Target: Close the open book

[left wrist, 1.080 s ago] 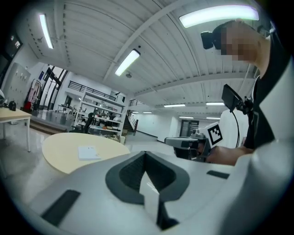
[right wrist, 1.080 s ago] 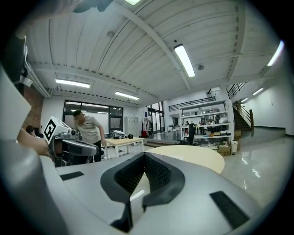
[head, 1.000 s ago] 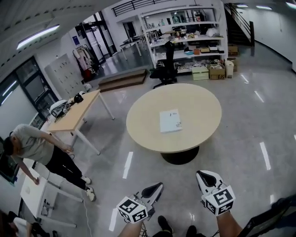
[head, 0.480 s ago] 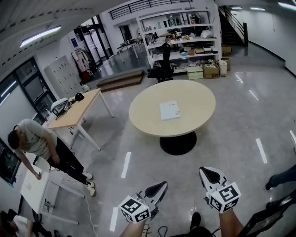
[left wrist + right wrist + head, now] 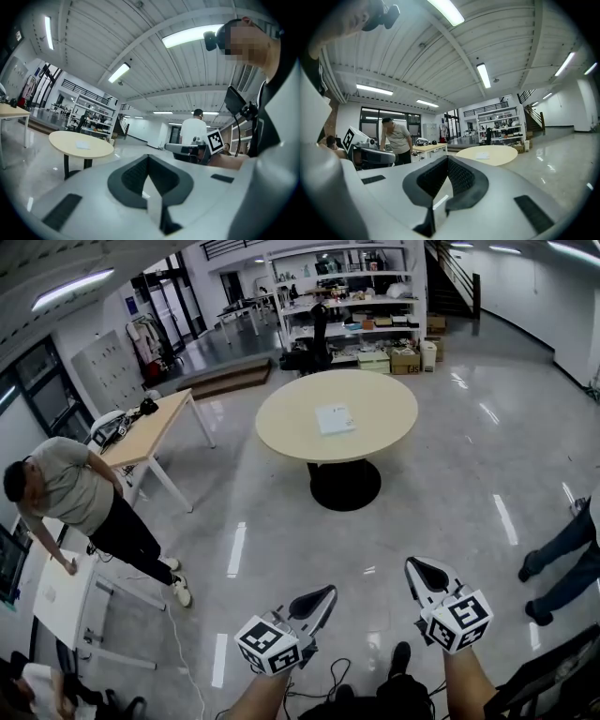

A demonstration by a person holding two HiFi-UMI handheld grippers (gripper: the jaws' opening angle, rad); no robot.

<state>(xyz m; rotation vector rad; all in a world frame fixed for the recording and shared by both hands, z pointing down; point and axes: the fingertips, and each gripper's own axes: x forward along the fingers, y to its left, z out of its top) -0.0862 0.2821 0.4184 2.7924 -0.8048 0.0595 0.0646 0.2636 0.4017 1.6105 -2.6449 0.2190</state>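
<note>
Desk [image 5: 375, 418] receded to upper centre; you're well off.
Book [image 5: 335, 418] looks closed already; left tongs [image 5: 322, 596], right tongs [image 5: 425, 572] shut, empty; only checking remains.

The person carries 2 matching tools. The left hand-held gripper [image 5: 322, 595] and the right hand-held gripper [image 5: 420, 570] each have a smooth white plastic shell that narrows to a point. Black ribbed pads [image 5: 461, 176] line the inner faces of the 2 jaws, and flat dark rectangular insets [image 5: 533, 213] sit on the shell's top. Behind each is a white cube printed with black square markers, the left cube [image 5: 267, 645] and the right cube [image 5: 457, 622]. A dark rounded head camera [image 5: 213, 40] rides on the head. The top [image 5: 281, 140] is white, crossed by a dark strap [image 5: 271, 89]. Dark shoes [image 5: 400, 657] show below, a thin black cable [image 5: 330, 679] looping beside them
</note>
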